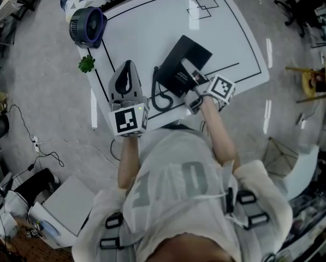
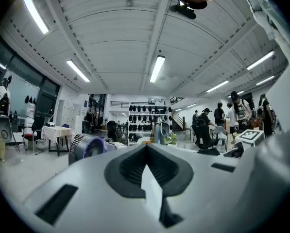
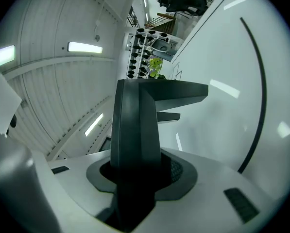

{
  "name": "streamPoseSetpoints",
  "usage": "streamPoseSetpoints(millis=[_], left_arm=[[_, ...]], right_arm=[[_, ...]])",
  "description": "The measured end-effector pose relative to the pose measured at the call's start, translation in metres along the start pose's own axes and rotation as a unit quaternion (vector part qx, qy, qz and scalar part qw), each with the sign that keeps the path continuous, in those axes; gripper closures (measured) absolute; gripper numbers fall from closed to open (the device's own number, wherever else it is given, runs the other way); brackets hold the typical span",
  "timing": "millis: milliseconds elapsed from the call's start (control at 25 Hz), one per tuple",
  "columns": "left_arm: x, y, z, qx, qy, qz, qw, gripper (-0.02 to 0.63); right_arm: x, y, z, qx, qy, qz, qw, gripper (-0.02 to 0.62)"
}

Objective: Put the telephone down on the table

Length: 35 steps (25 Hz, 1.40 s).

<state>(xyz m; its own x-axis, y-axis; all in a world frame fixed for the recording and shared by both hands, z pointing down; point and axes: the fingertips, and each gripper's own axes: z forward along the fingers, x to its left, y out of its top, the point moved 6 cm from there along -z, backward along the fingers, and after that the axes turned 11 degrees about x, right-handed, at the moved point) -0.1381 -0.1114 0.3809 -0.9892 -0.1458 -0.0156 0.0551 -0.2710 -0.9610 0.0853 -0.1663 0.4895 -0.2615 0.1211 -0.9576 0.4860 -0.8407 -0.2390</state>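
The right tongs (image 1: 190,70) are half open and clamped on the black rectangular telephone (image 1: 172,70). The telephone is at the lower middle of the white counter (image 1: 152,31), with its long axis going from lower left to upper right. I cannot tell whether it touches the counter. Its black curly cord (image 1: 161,100) hangs toward the lower edge. The left tongs (image 2: 147,169), further left, are closed and empty.

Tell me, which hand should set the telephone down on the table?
The right. The right gripper has its fingers clamped on the black telephone over the white table, while the left gripper holds nothing and sits off to the side.
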Motion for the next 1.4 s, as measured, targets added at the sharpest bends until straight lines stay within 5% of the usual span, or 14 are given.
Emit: streamPoseSetpoints(millis=[320, 840, 1000, 1400], left_arm=[[0.005, -0.005, 0.009, 0.008, -0.008, -0.004, 0.9999, 0.600], [0.007, -0.006, 0.012, 0.001, -0.011, 0.026, 0.9996, 0.600], [0.004, -0.002, 0.011, -0.007, -0.011, 0.019, 0.9997, 0.600], [0.001, 0.001, 0.011, -0.005, -0.015, 0.021, 0.9997, 0.600]], right_arm=[[-0.020, 0.002, 0.003, -0.008, -0.021, 0.029, 0.999, 0.443], [-0.030, 0.003, 0.001, 0.011, -0.068, -0.049, 0.996, 0.442], [-0.033, 0.001, -0.004, 0.027, -0.128, -0.066, 0.989, 0.442], [-0.040, -0.005, -0.008, 0.051, -0.193, -0.042, 0.979, 0.331]])
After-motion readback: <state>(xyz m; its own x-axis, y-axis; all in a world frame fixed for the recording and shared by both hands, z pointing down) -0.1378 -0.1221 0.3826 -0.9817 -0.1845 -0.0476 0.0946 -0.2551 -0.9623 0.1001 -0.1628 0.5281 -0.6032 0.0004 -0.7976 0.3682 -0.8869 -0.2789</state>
